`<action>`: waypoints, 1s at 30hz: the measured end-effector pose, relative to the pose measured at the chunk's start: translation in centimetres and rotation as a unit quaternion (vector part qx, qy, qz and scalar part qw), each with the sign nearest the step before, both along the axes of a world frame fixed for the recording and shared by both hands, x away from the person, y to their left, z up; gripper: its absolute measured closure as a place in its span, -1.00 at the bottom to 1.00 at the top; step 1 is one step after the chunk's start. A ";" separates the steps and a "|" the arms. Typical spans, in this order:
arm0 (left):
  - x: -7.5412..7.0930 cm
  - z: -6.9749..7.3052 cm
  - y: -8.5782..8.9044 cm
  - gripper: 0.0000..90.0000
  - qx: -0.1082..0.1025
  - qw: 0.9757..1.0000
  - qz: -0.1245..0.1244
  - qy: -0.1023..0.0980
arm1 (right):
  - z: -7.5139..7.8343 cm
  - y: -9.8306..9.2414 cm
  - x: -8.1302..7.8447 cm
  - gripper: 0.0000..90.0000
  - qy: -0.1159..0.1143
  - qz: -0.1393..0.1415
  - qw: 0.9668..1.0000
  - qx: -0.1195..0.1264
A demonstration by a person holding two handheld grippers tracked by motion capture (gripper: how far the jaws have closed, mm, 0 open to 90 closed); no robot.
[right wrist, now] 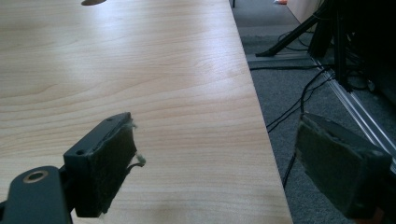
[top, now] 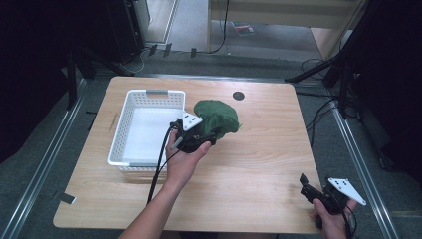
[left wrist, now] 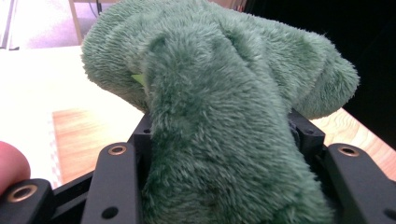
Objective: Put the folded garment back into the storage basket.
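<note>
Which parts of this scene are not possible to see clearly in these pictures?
- High view: the left gripper jaws, covered by the green plush.
- Left gripper view: the plush is cut off by the top and bottom edges, so its kind is unclear.
- High view: the inside far wall of the basket, washed out white.
- Right gripper view: the right gripper, cut off below.

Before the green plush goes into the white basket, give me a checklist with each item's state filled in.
1. Grip: left gripper is shut on the green plush toy, with the plush squeezed between both jaws in the left gripper view. Ok.
2. Toy off the table: cannot tell from the high view.
3. White basket has room: its floor looks bare. Ok.
4. Toy over the basket: it sits beside the right rim, not above the opening. Not ok.
5. Right gripper out of the way: open, holding nothing, near the table's front right corner. Ok.
</note>
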State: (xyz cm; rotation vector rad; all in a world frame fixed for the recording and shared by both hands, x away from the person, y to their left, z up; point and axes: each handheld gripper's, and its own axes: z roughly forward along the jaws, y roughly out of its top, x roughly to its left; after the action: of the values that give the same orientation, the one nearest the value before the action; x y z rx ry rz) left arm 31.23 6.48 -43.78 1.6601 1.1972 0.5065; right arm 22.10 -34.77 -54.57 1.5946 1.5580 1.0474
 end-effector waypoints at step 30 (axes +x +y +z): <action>0.6 1.0 8.2 0.00 -0.022 0.996 0.082 -0.012 | 0.0 0.0 0.0 -0.71 -0.001 0.000 1.000 -0.002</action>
State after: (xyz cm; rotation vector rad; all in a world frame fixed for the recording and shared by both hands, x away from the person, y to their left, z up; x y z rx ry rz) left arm 31.84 14.64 -42.79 1.5218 1.3239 0.5959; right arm 22.12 -34.79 -54.58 1.5900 1.5584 1.0454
